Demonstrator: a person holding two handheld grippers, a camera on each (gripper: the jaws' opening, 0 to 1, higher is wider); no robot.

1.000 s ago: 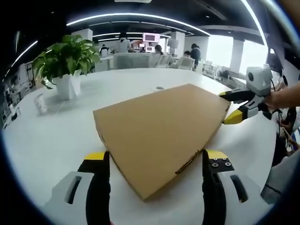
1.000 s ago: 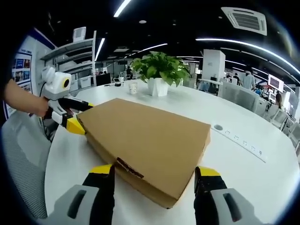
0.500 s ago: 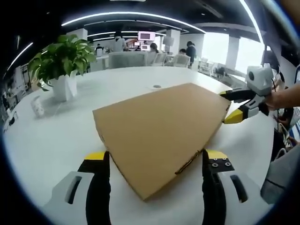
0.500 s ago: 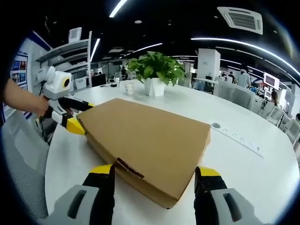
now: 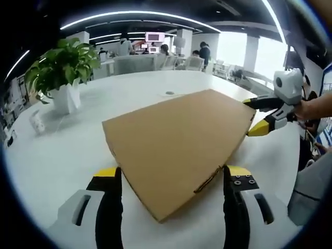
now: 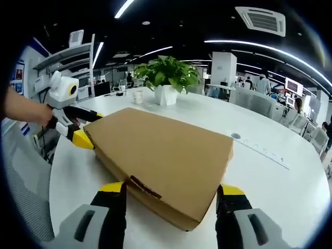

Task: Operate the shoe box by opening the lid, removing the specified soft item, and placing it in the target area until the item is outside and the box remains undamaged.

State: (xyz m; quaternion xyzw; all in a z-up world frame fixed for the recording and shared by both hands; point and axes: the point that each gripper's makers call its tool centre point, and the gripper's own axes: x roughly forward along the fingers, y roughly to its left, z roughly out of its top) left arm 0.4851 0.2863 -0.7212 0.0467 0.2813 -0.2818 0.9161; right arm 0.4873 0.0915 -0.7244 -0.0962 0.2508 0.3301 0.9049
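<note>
Closed shoe box [image 5: 179, 145], flat brown cardboard, is lying on the white surface [image 5: 62, 150], one corner reaching between the spread jaws of the left claw [image 5: 174, 181] and the opposite corner between the spread jaws of the right claw [image 6: 171, 199]; neither is gripping anything. The board is likely light, fairly stiff, yet creasable, so a gentle hold on the lid's front edge by the dark tab slot [image 6: 145, 188] is advisable. Beyond the box, a potted plant [image 6: 166, 78] is standing well apart.
</note>
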